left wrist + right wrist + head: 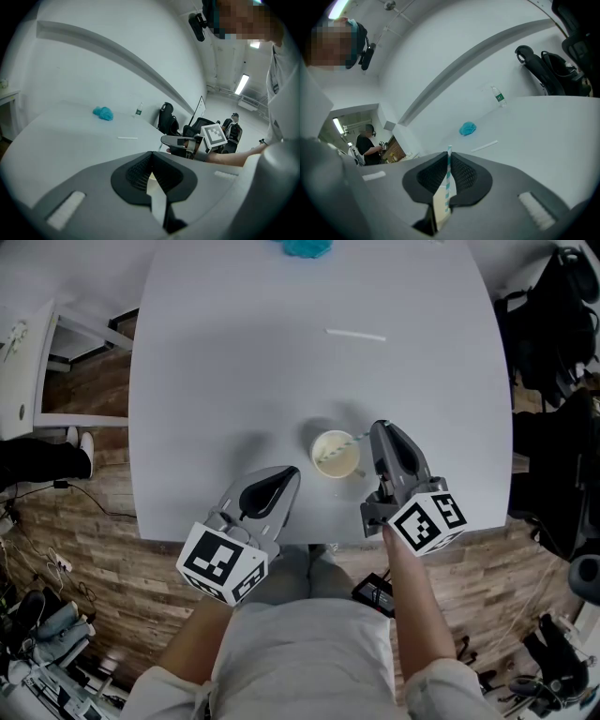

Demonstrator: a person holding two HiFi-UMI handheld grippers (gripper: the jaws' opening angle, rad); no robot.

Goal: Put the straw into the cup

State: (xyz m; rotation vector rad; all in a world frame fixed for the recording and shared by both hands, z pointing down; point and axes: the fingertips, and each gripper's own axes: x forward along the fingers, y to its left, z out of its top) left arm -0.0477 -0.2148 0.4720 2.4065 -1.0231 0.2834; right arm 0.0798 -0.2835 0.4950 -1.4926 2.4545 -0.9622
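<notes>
A cream paper cup (336, 454) stands near the front edge of the white table (234, 362). A teal-and-white striped straw (345, 444) leans with its lower end inside the cup. My right gripper (378, 427) is just right of the cup, shut on the straw's upper part. In the right gripper view the striped straw (448, 176) runs up between the closed jaws, with the cup (439, 208) below them. My left gripper (289, 472) sits left of the cup near the table edge, shut and holding nothing; the cup (156, 190) shows through the gap below its jaws.
A second, plain white straw (356, 335) lies farther back on the table. A teal crumpled thing (307, 247) sits at the far edge, with a small bottle (498, 97) near it. Dark bags (553, 324) stand right of the table. A person (370, 145) stands in the background.
</notes>
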